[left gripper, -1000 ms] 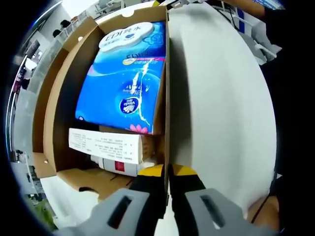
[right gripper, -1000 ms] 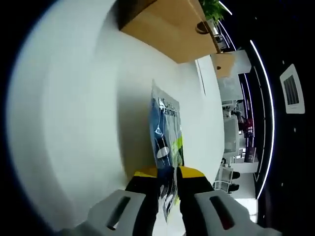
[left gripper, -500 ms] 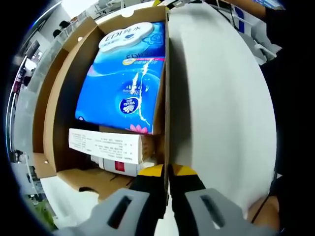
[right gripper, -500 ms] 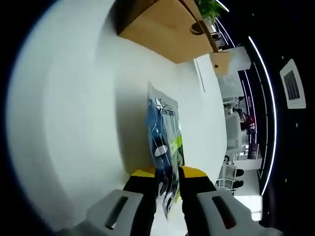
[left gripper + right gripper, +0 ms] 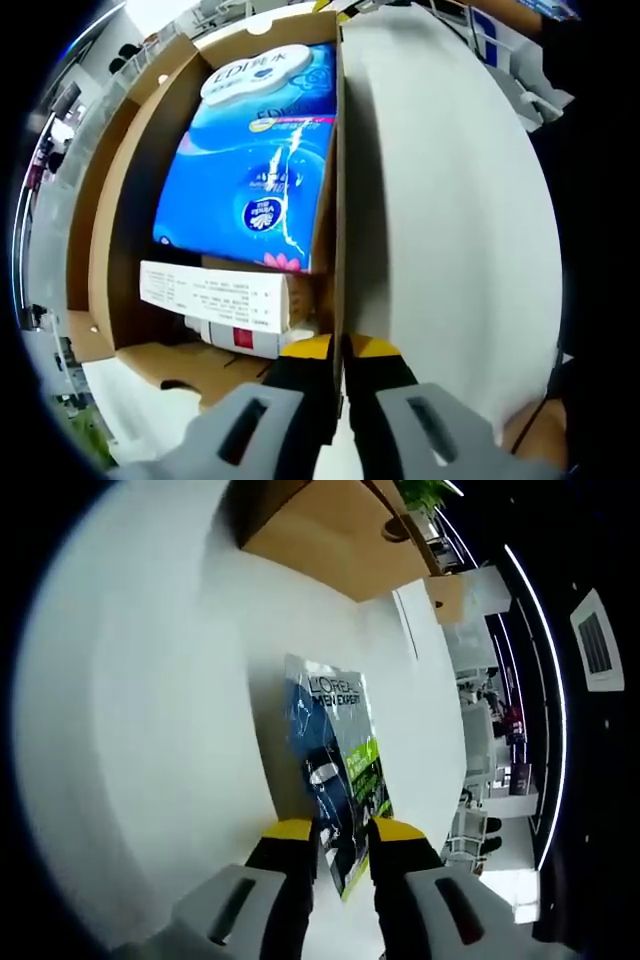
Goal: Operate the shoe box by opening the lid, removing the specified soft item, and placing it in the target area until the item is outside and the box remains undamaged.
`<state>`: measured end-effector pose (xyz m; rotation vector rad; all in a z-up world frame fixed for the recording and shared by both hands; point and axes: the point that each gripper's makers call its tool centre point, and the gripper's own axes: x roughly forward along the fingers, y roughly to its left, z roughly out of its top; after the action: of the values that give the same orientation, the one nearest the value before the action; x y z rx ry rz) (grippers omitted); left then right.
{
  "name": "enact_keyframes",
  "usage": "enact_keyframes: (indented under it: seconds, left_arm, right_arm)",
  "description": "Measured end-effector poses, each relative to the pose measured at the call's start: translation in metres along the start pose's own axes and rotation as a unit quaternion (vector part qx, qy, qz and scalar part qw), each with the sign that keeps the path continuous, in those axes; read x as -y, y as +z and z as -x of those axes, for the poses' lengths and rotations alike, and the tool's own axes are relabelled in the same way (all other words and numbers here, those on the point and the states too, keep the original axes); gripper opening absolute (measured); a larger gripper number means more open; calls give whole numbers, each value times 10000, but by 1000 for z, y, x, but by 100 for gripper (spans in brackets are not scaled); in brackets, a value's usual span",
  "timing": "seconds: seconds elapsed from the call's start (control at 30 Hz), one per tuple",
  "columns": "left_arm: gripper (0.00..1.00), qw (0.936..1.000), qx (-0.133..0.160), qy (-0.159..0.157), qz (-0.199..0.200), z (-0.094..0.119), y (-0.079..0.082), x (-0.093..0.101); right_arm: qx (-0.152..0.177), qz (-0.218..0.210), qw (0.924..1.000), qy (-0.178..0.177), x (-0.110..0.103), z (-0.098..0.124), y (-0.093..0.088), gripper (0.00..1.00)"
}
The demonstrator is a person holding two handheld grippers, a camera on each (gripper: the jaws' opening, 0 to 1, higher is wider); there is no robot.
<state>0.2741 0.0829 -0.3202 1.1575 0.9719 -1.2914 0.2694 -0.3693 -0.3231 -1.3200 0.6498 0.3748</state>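
The open cardboard shoe box [image 5: 120, 200] lies on the white table [image 5: 450, 230]. Inside it are a blue soft tissue pack [image 5: 250, 170] and, nearer me, a white labelled carton [image 5: 215, 295]. My left gripper [image 5: 342, 350] is shut on the thin edge of the box's right wall [image 5: 338, 200]. In the right gripper view a blue and green L'Oreal Men Expert sachet [image 5: 335, 750] leans over the white table [image 5: 140, 700], its face turned toward me. My right gripper [image 5: 340, 832] holds the sachet's near end between its jaws.
A cardboard part of the box [image 5: 330, 540] sits at the far end of the table in the right gripper view, with a green plant [image 5: 420, 492] beyond it. Office furniture stands past the table's right edge. A hand [image 5: 530, 440] shows at the lower right of the left gripper view.
The sachet has tipped from edge-on to showing its printed face, and the right jaws stand slightly wider. The left gripper and the box have not moved.
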Motion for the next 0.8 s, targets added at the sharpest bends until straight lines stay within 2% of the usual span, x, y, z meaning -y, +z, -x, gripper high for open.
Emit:
enact_keyframes:
  seconds: [0.27,0.47,0.53,0.6,0.8]
  left_arm:
    - [3,10000,-19,18,3,0,0,0]
    - [3,10000,-9,19,22,0,0,0]
    - [3,10000,-7,19,23,0,0,0]
    - [3,10000,-9,18,31,0,0,0]
    - [3,10000,-6,23,27,0,0,0]
  right_arm:
    - [65,-246,9997,12,-4,15,2,22]
    - [222,-465,9987,-43,5,29,13,22]
    - [297,-577,9979,-71,14,29,10,22]
    - [443,-861,9952,-107,16,33,17,22]
    - [752,-1931,9783,-89,21,31,29,23]
